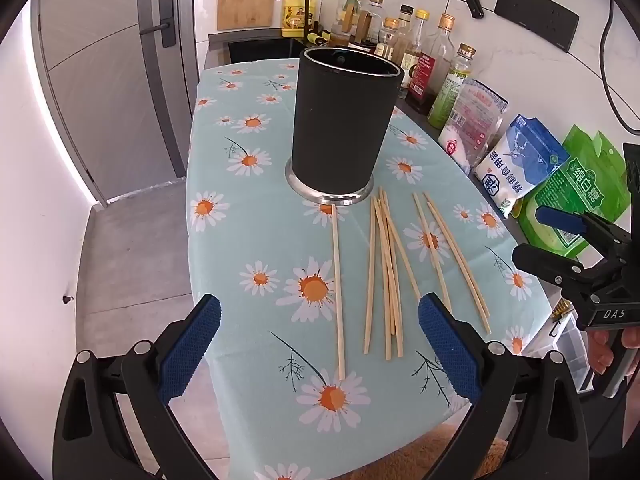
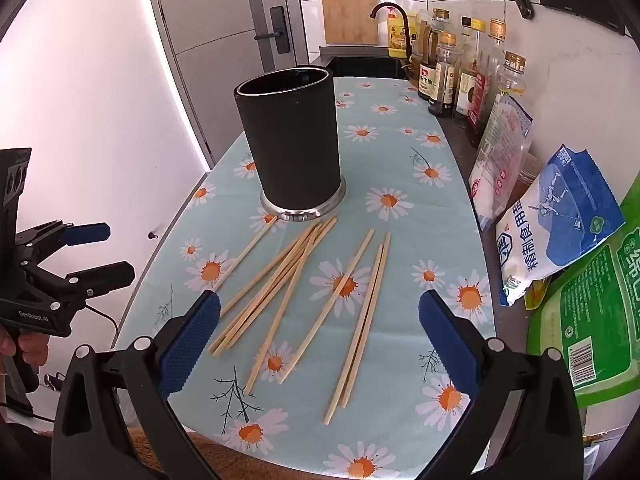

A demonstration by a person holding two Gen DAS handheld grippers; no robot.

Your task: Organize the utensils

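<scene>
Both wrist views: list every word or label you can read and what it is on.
"DAS" on the right tool's body.
"GenRobot.AI" on the left tool's body.
"精制食用盐" on the blue and white bag.
"绵白糖" on the green bag.
"生抽" on a dark bottle.
Other bottle labels and the pink-printed bag: too small or blurred to read.
</scene>
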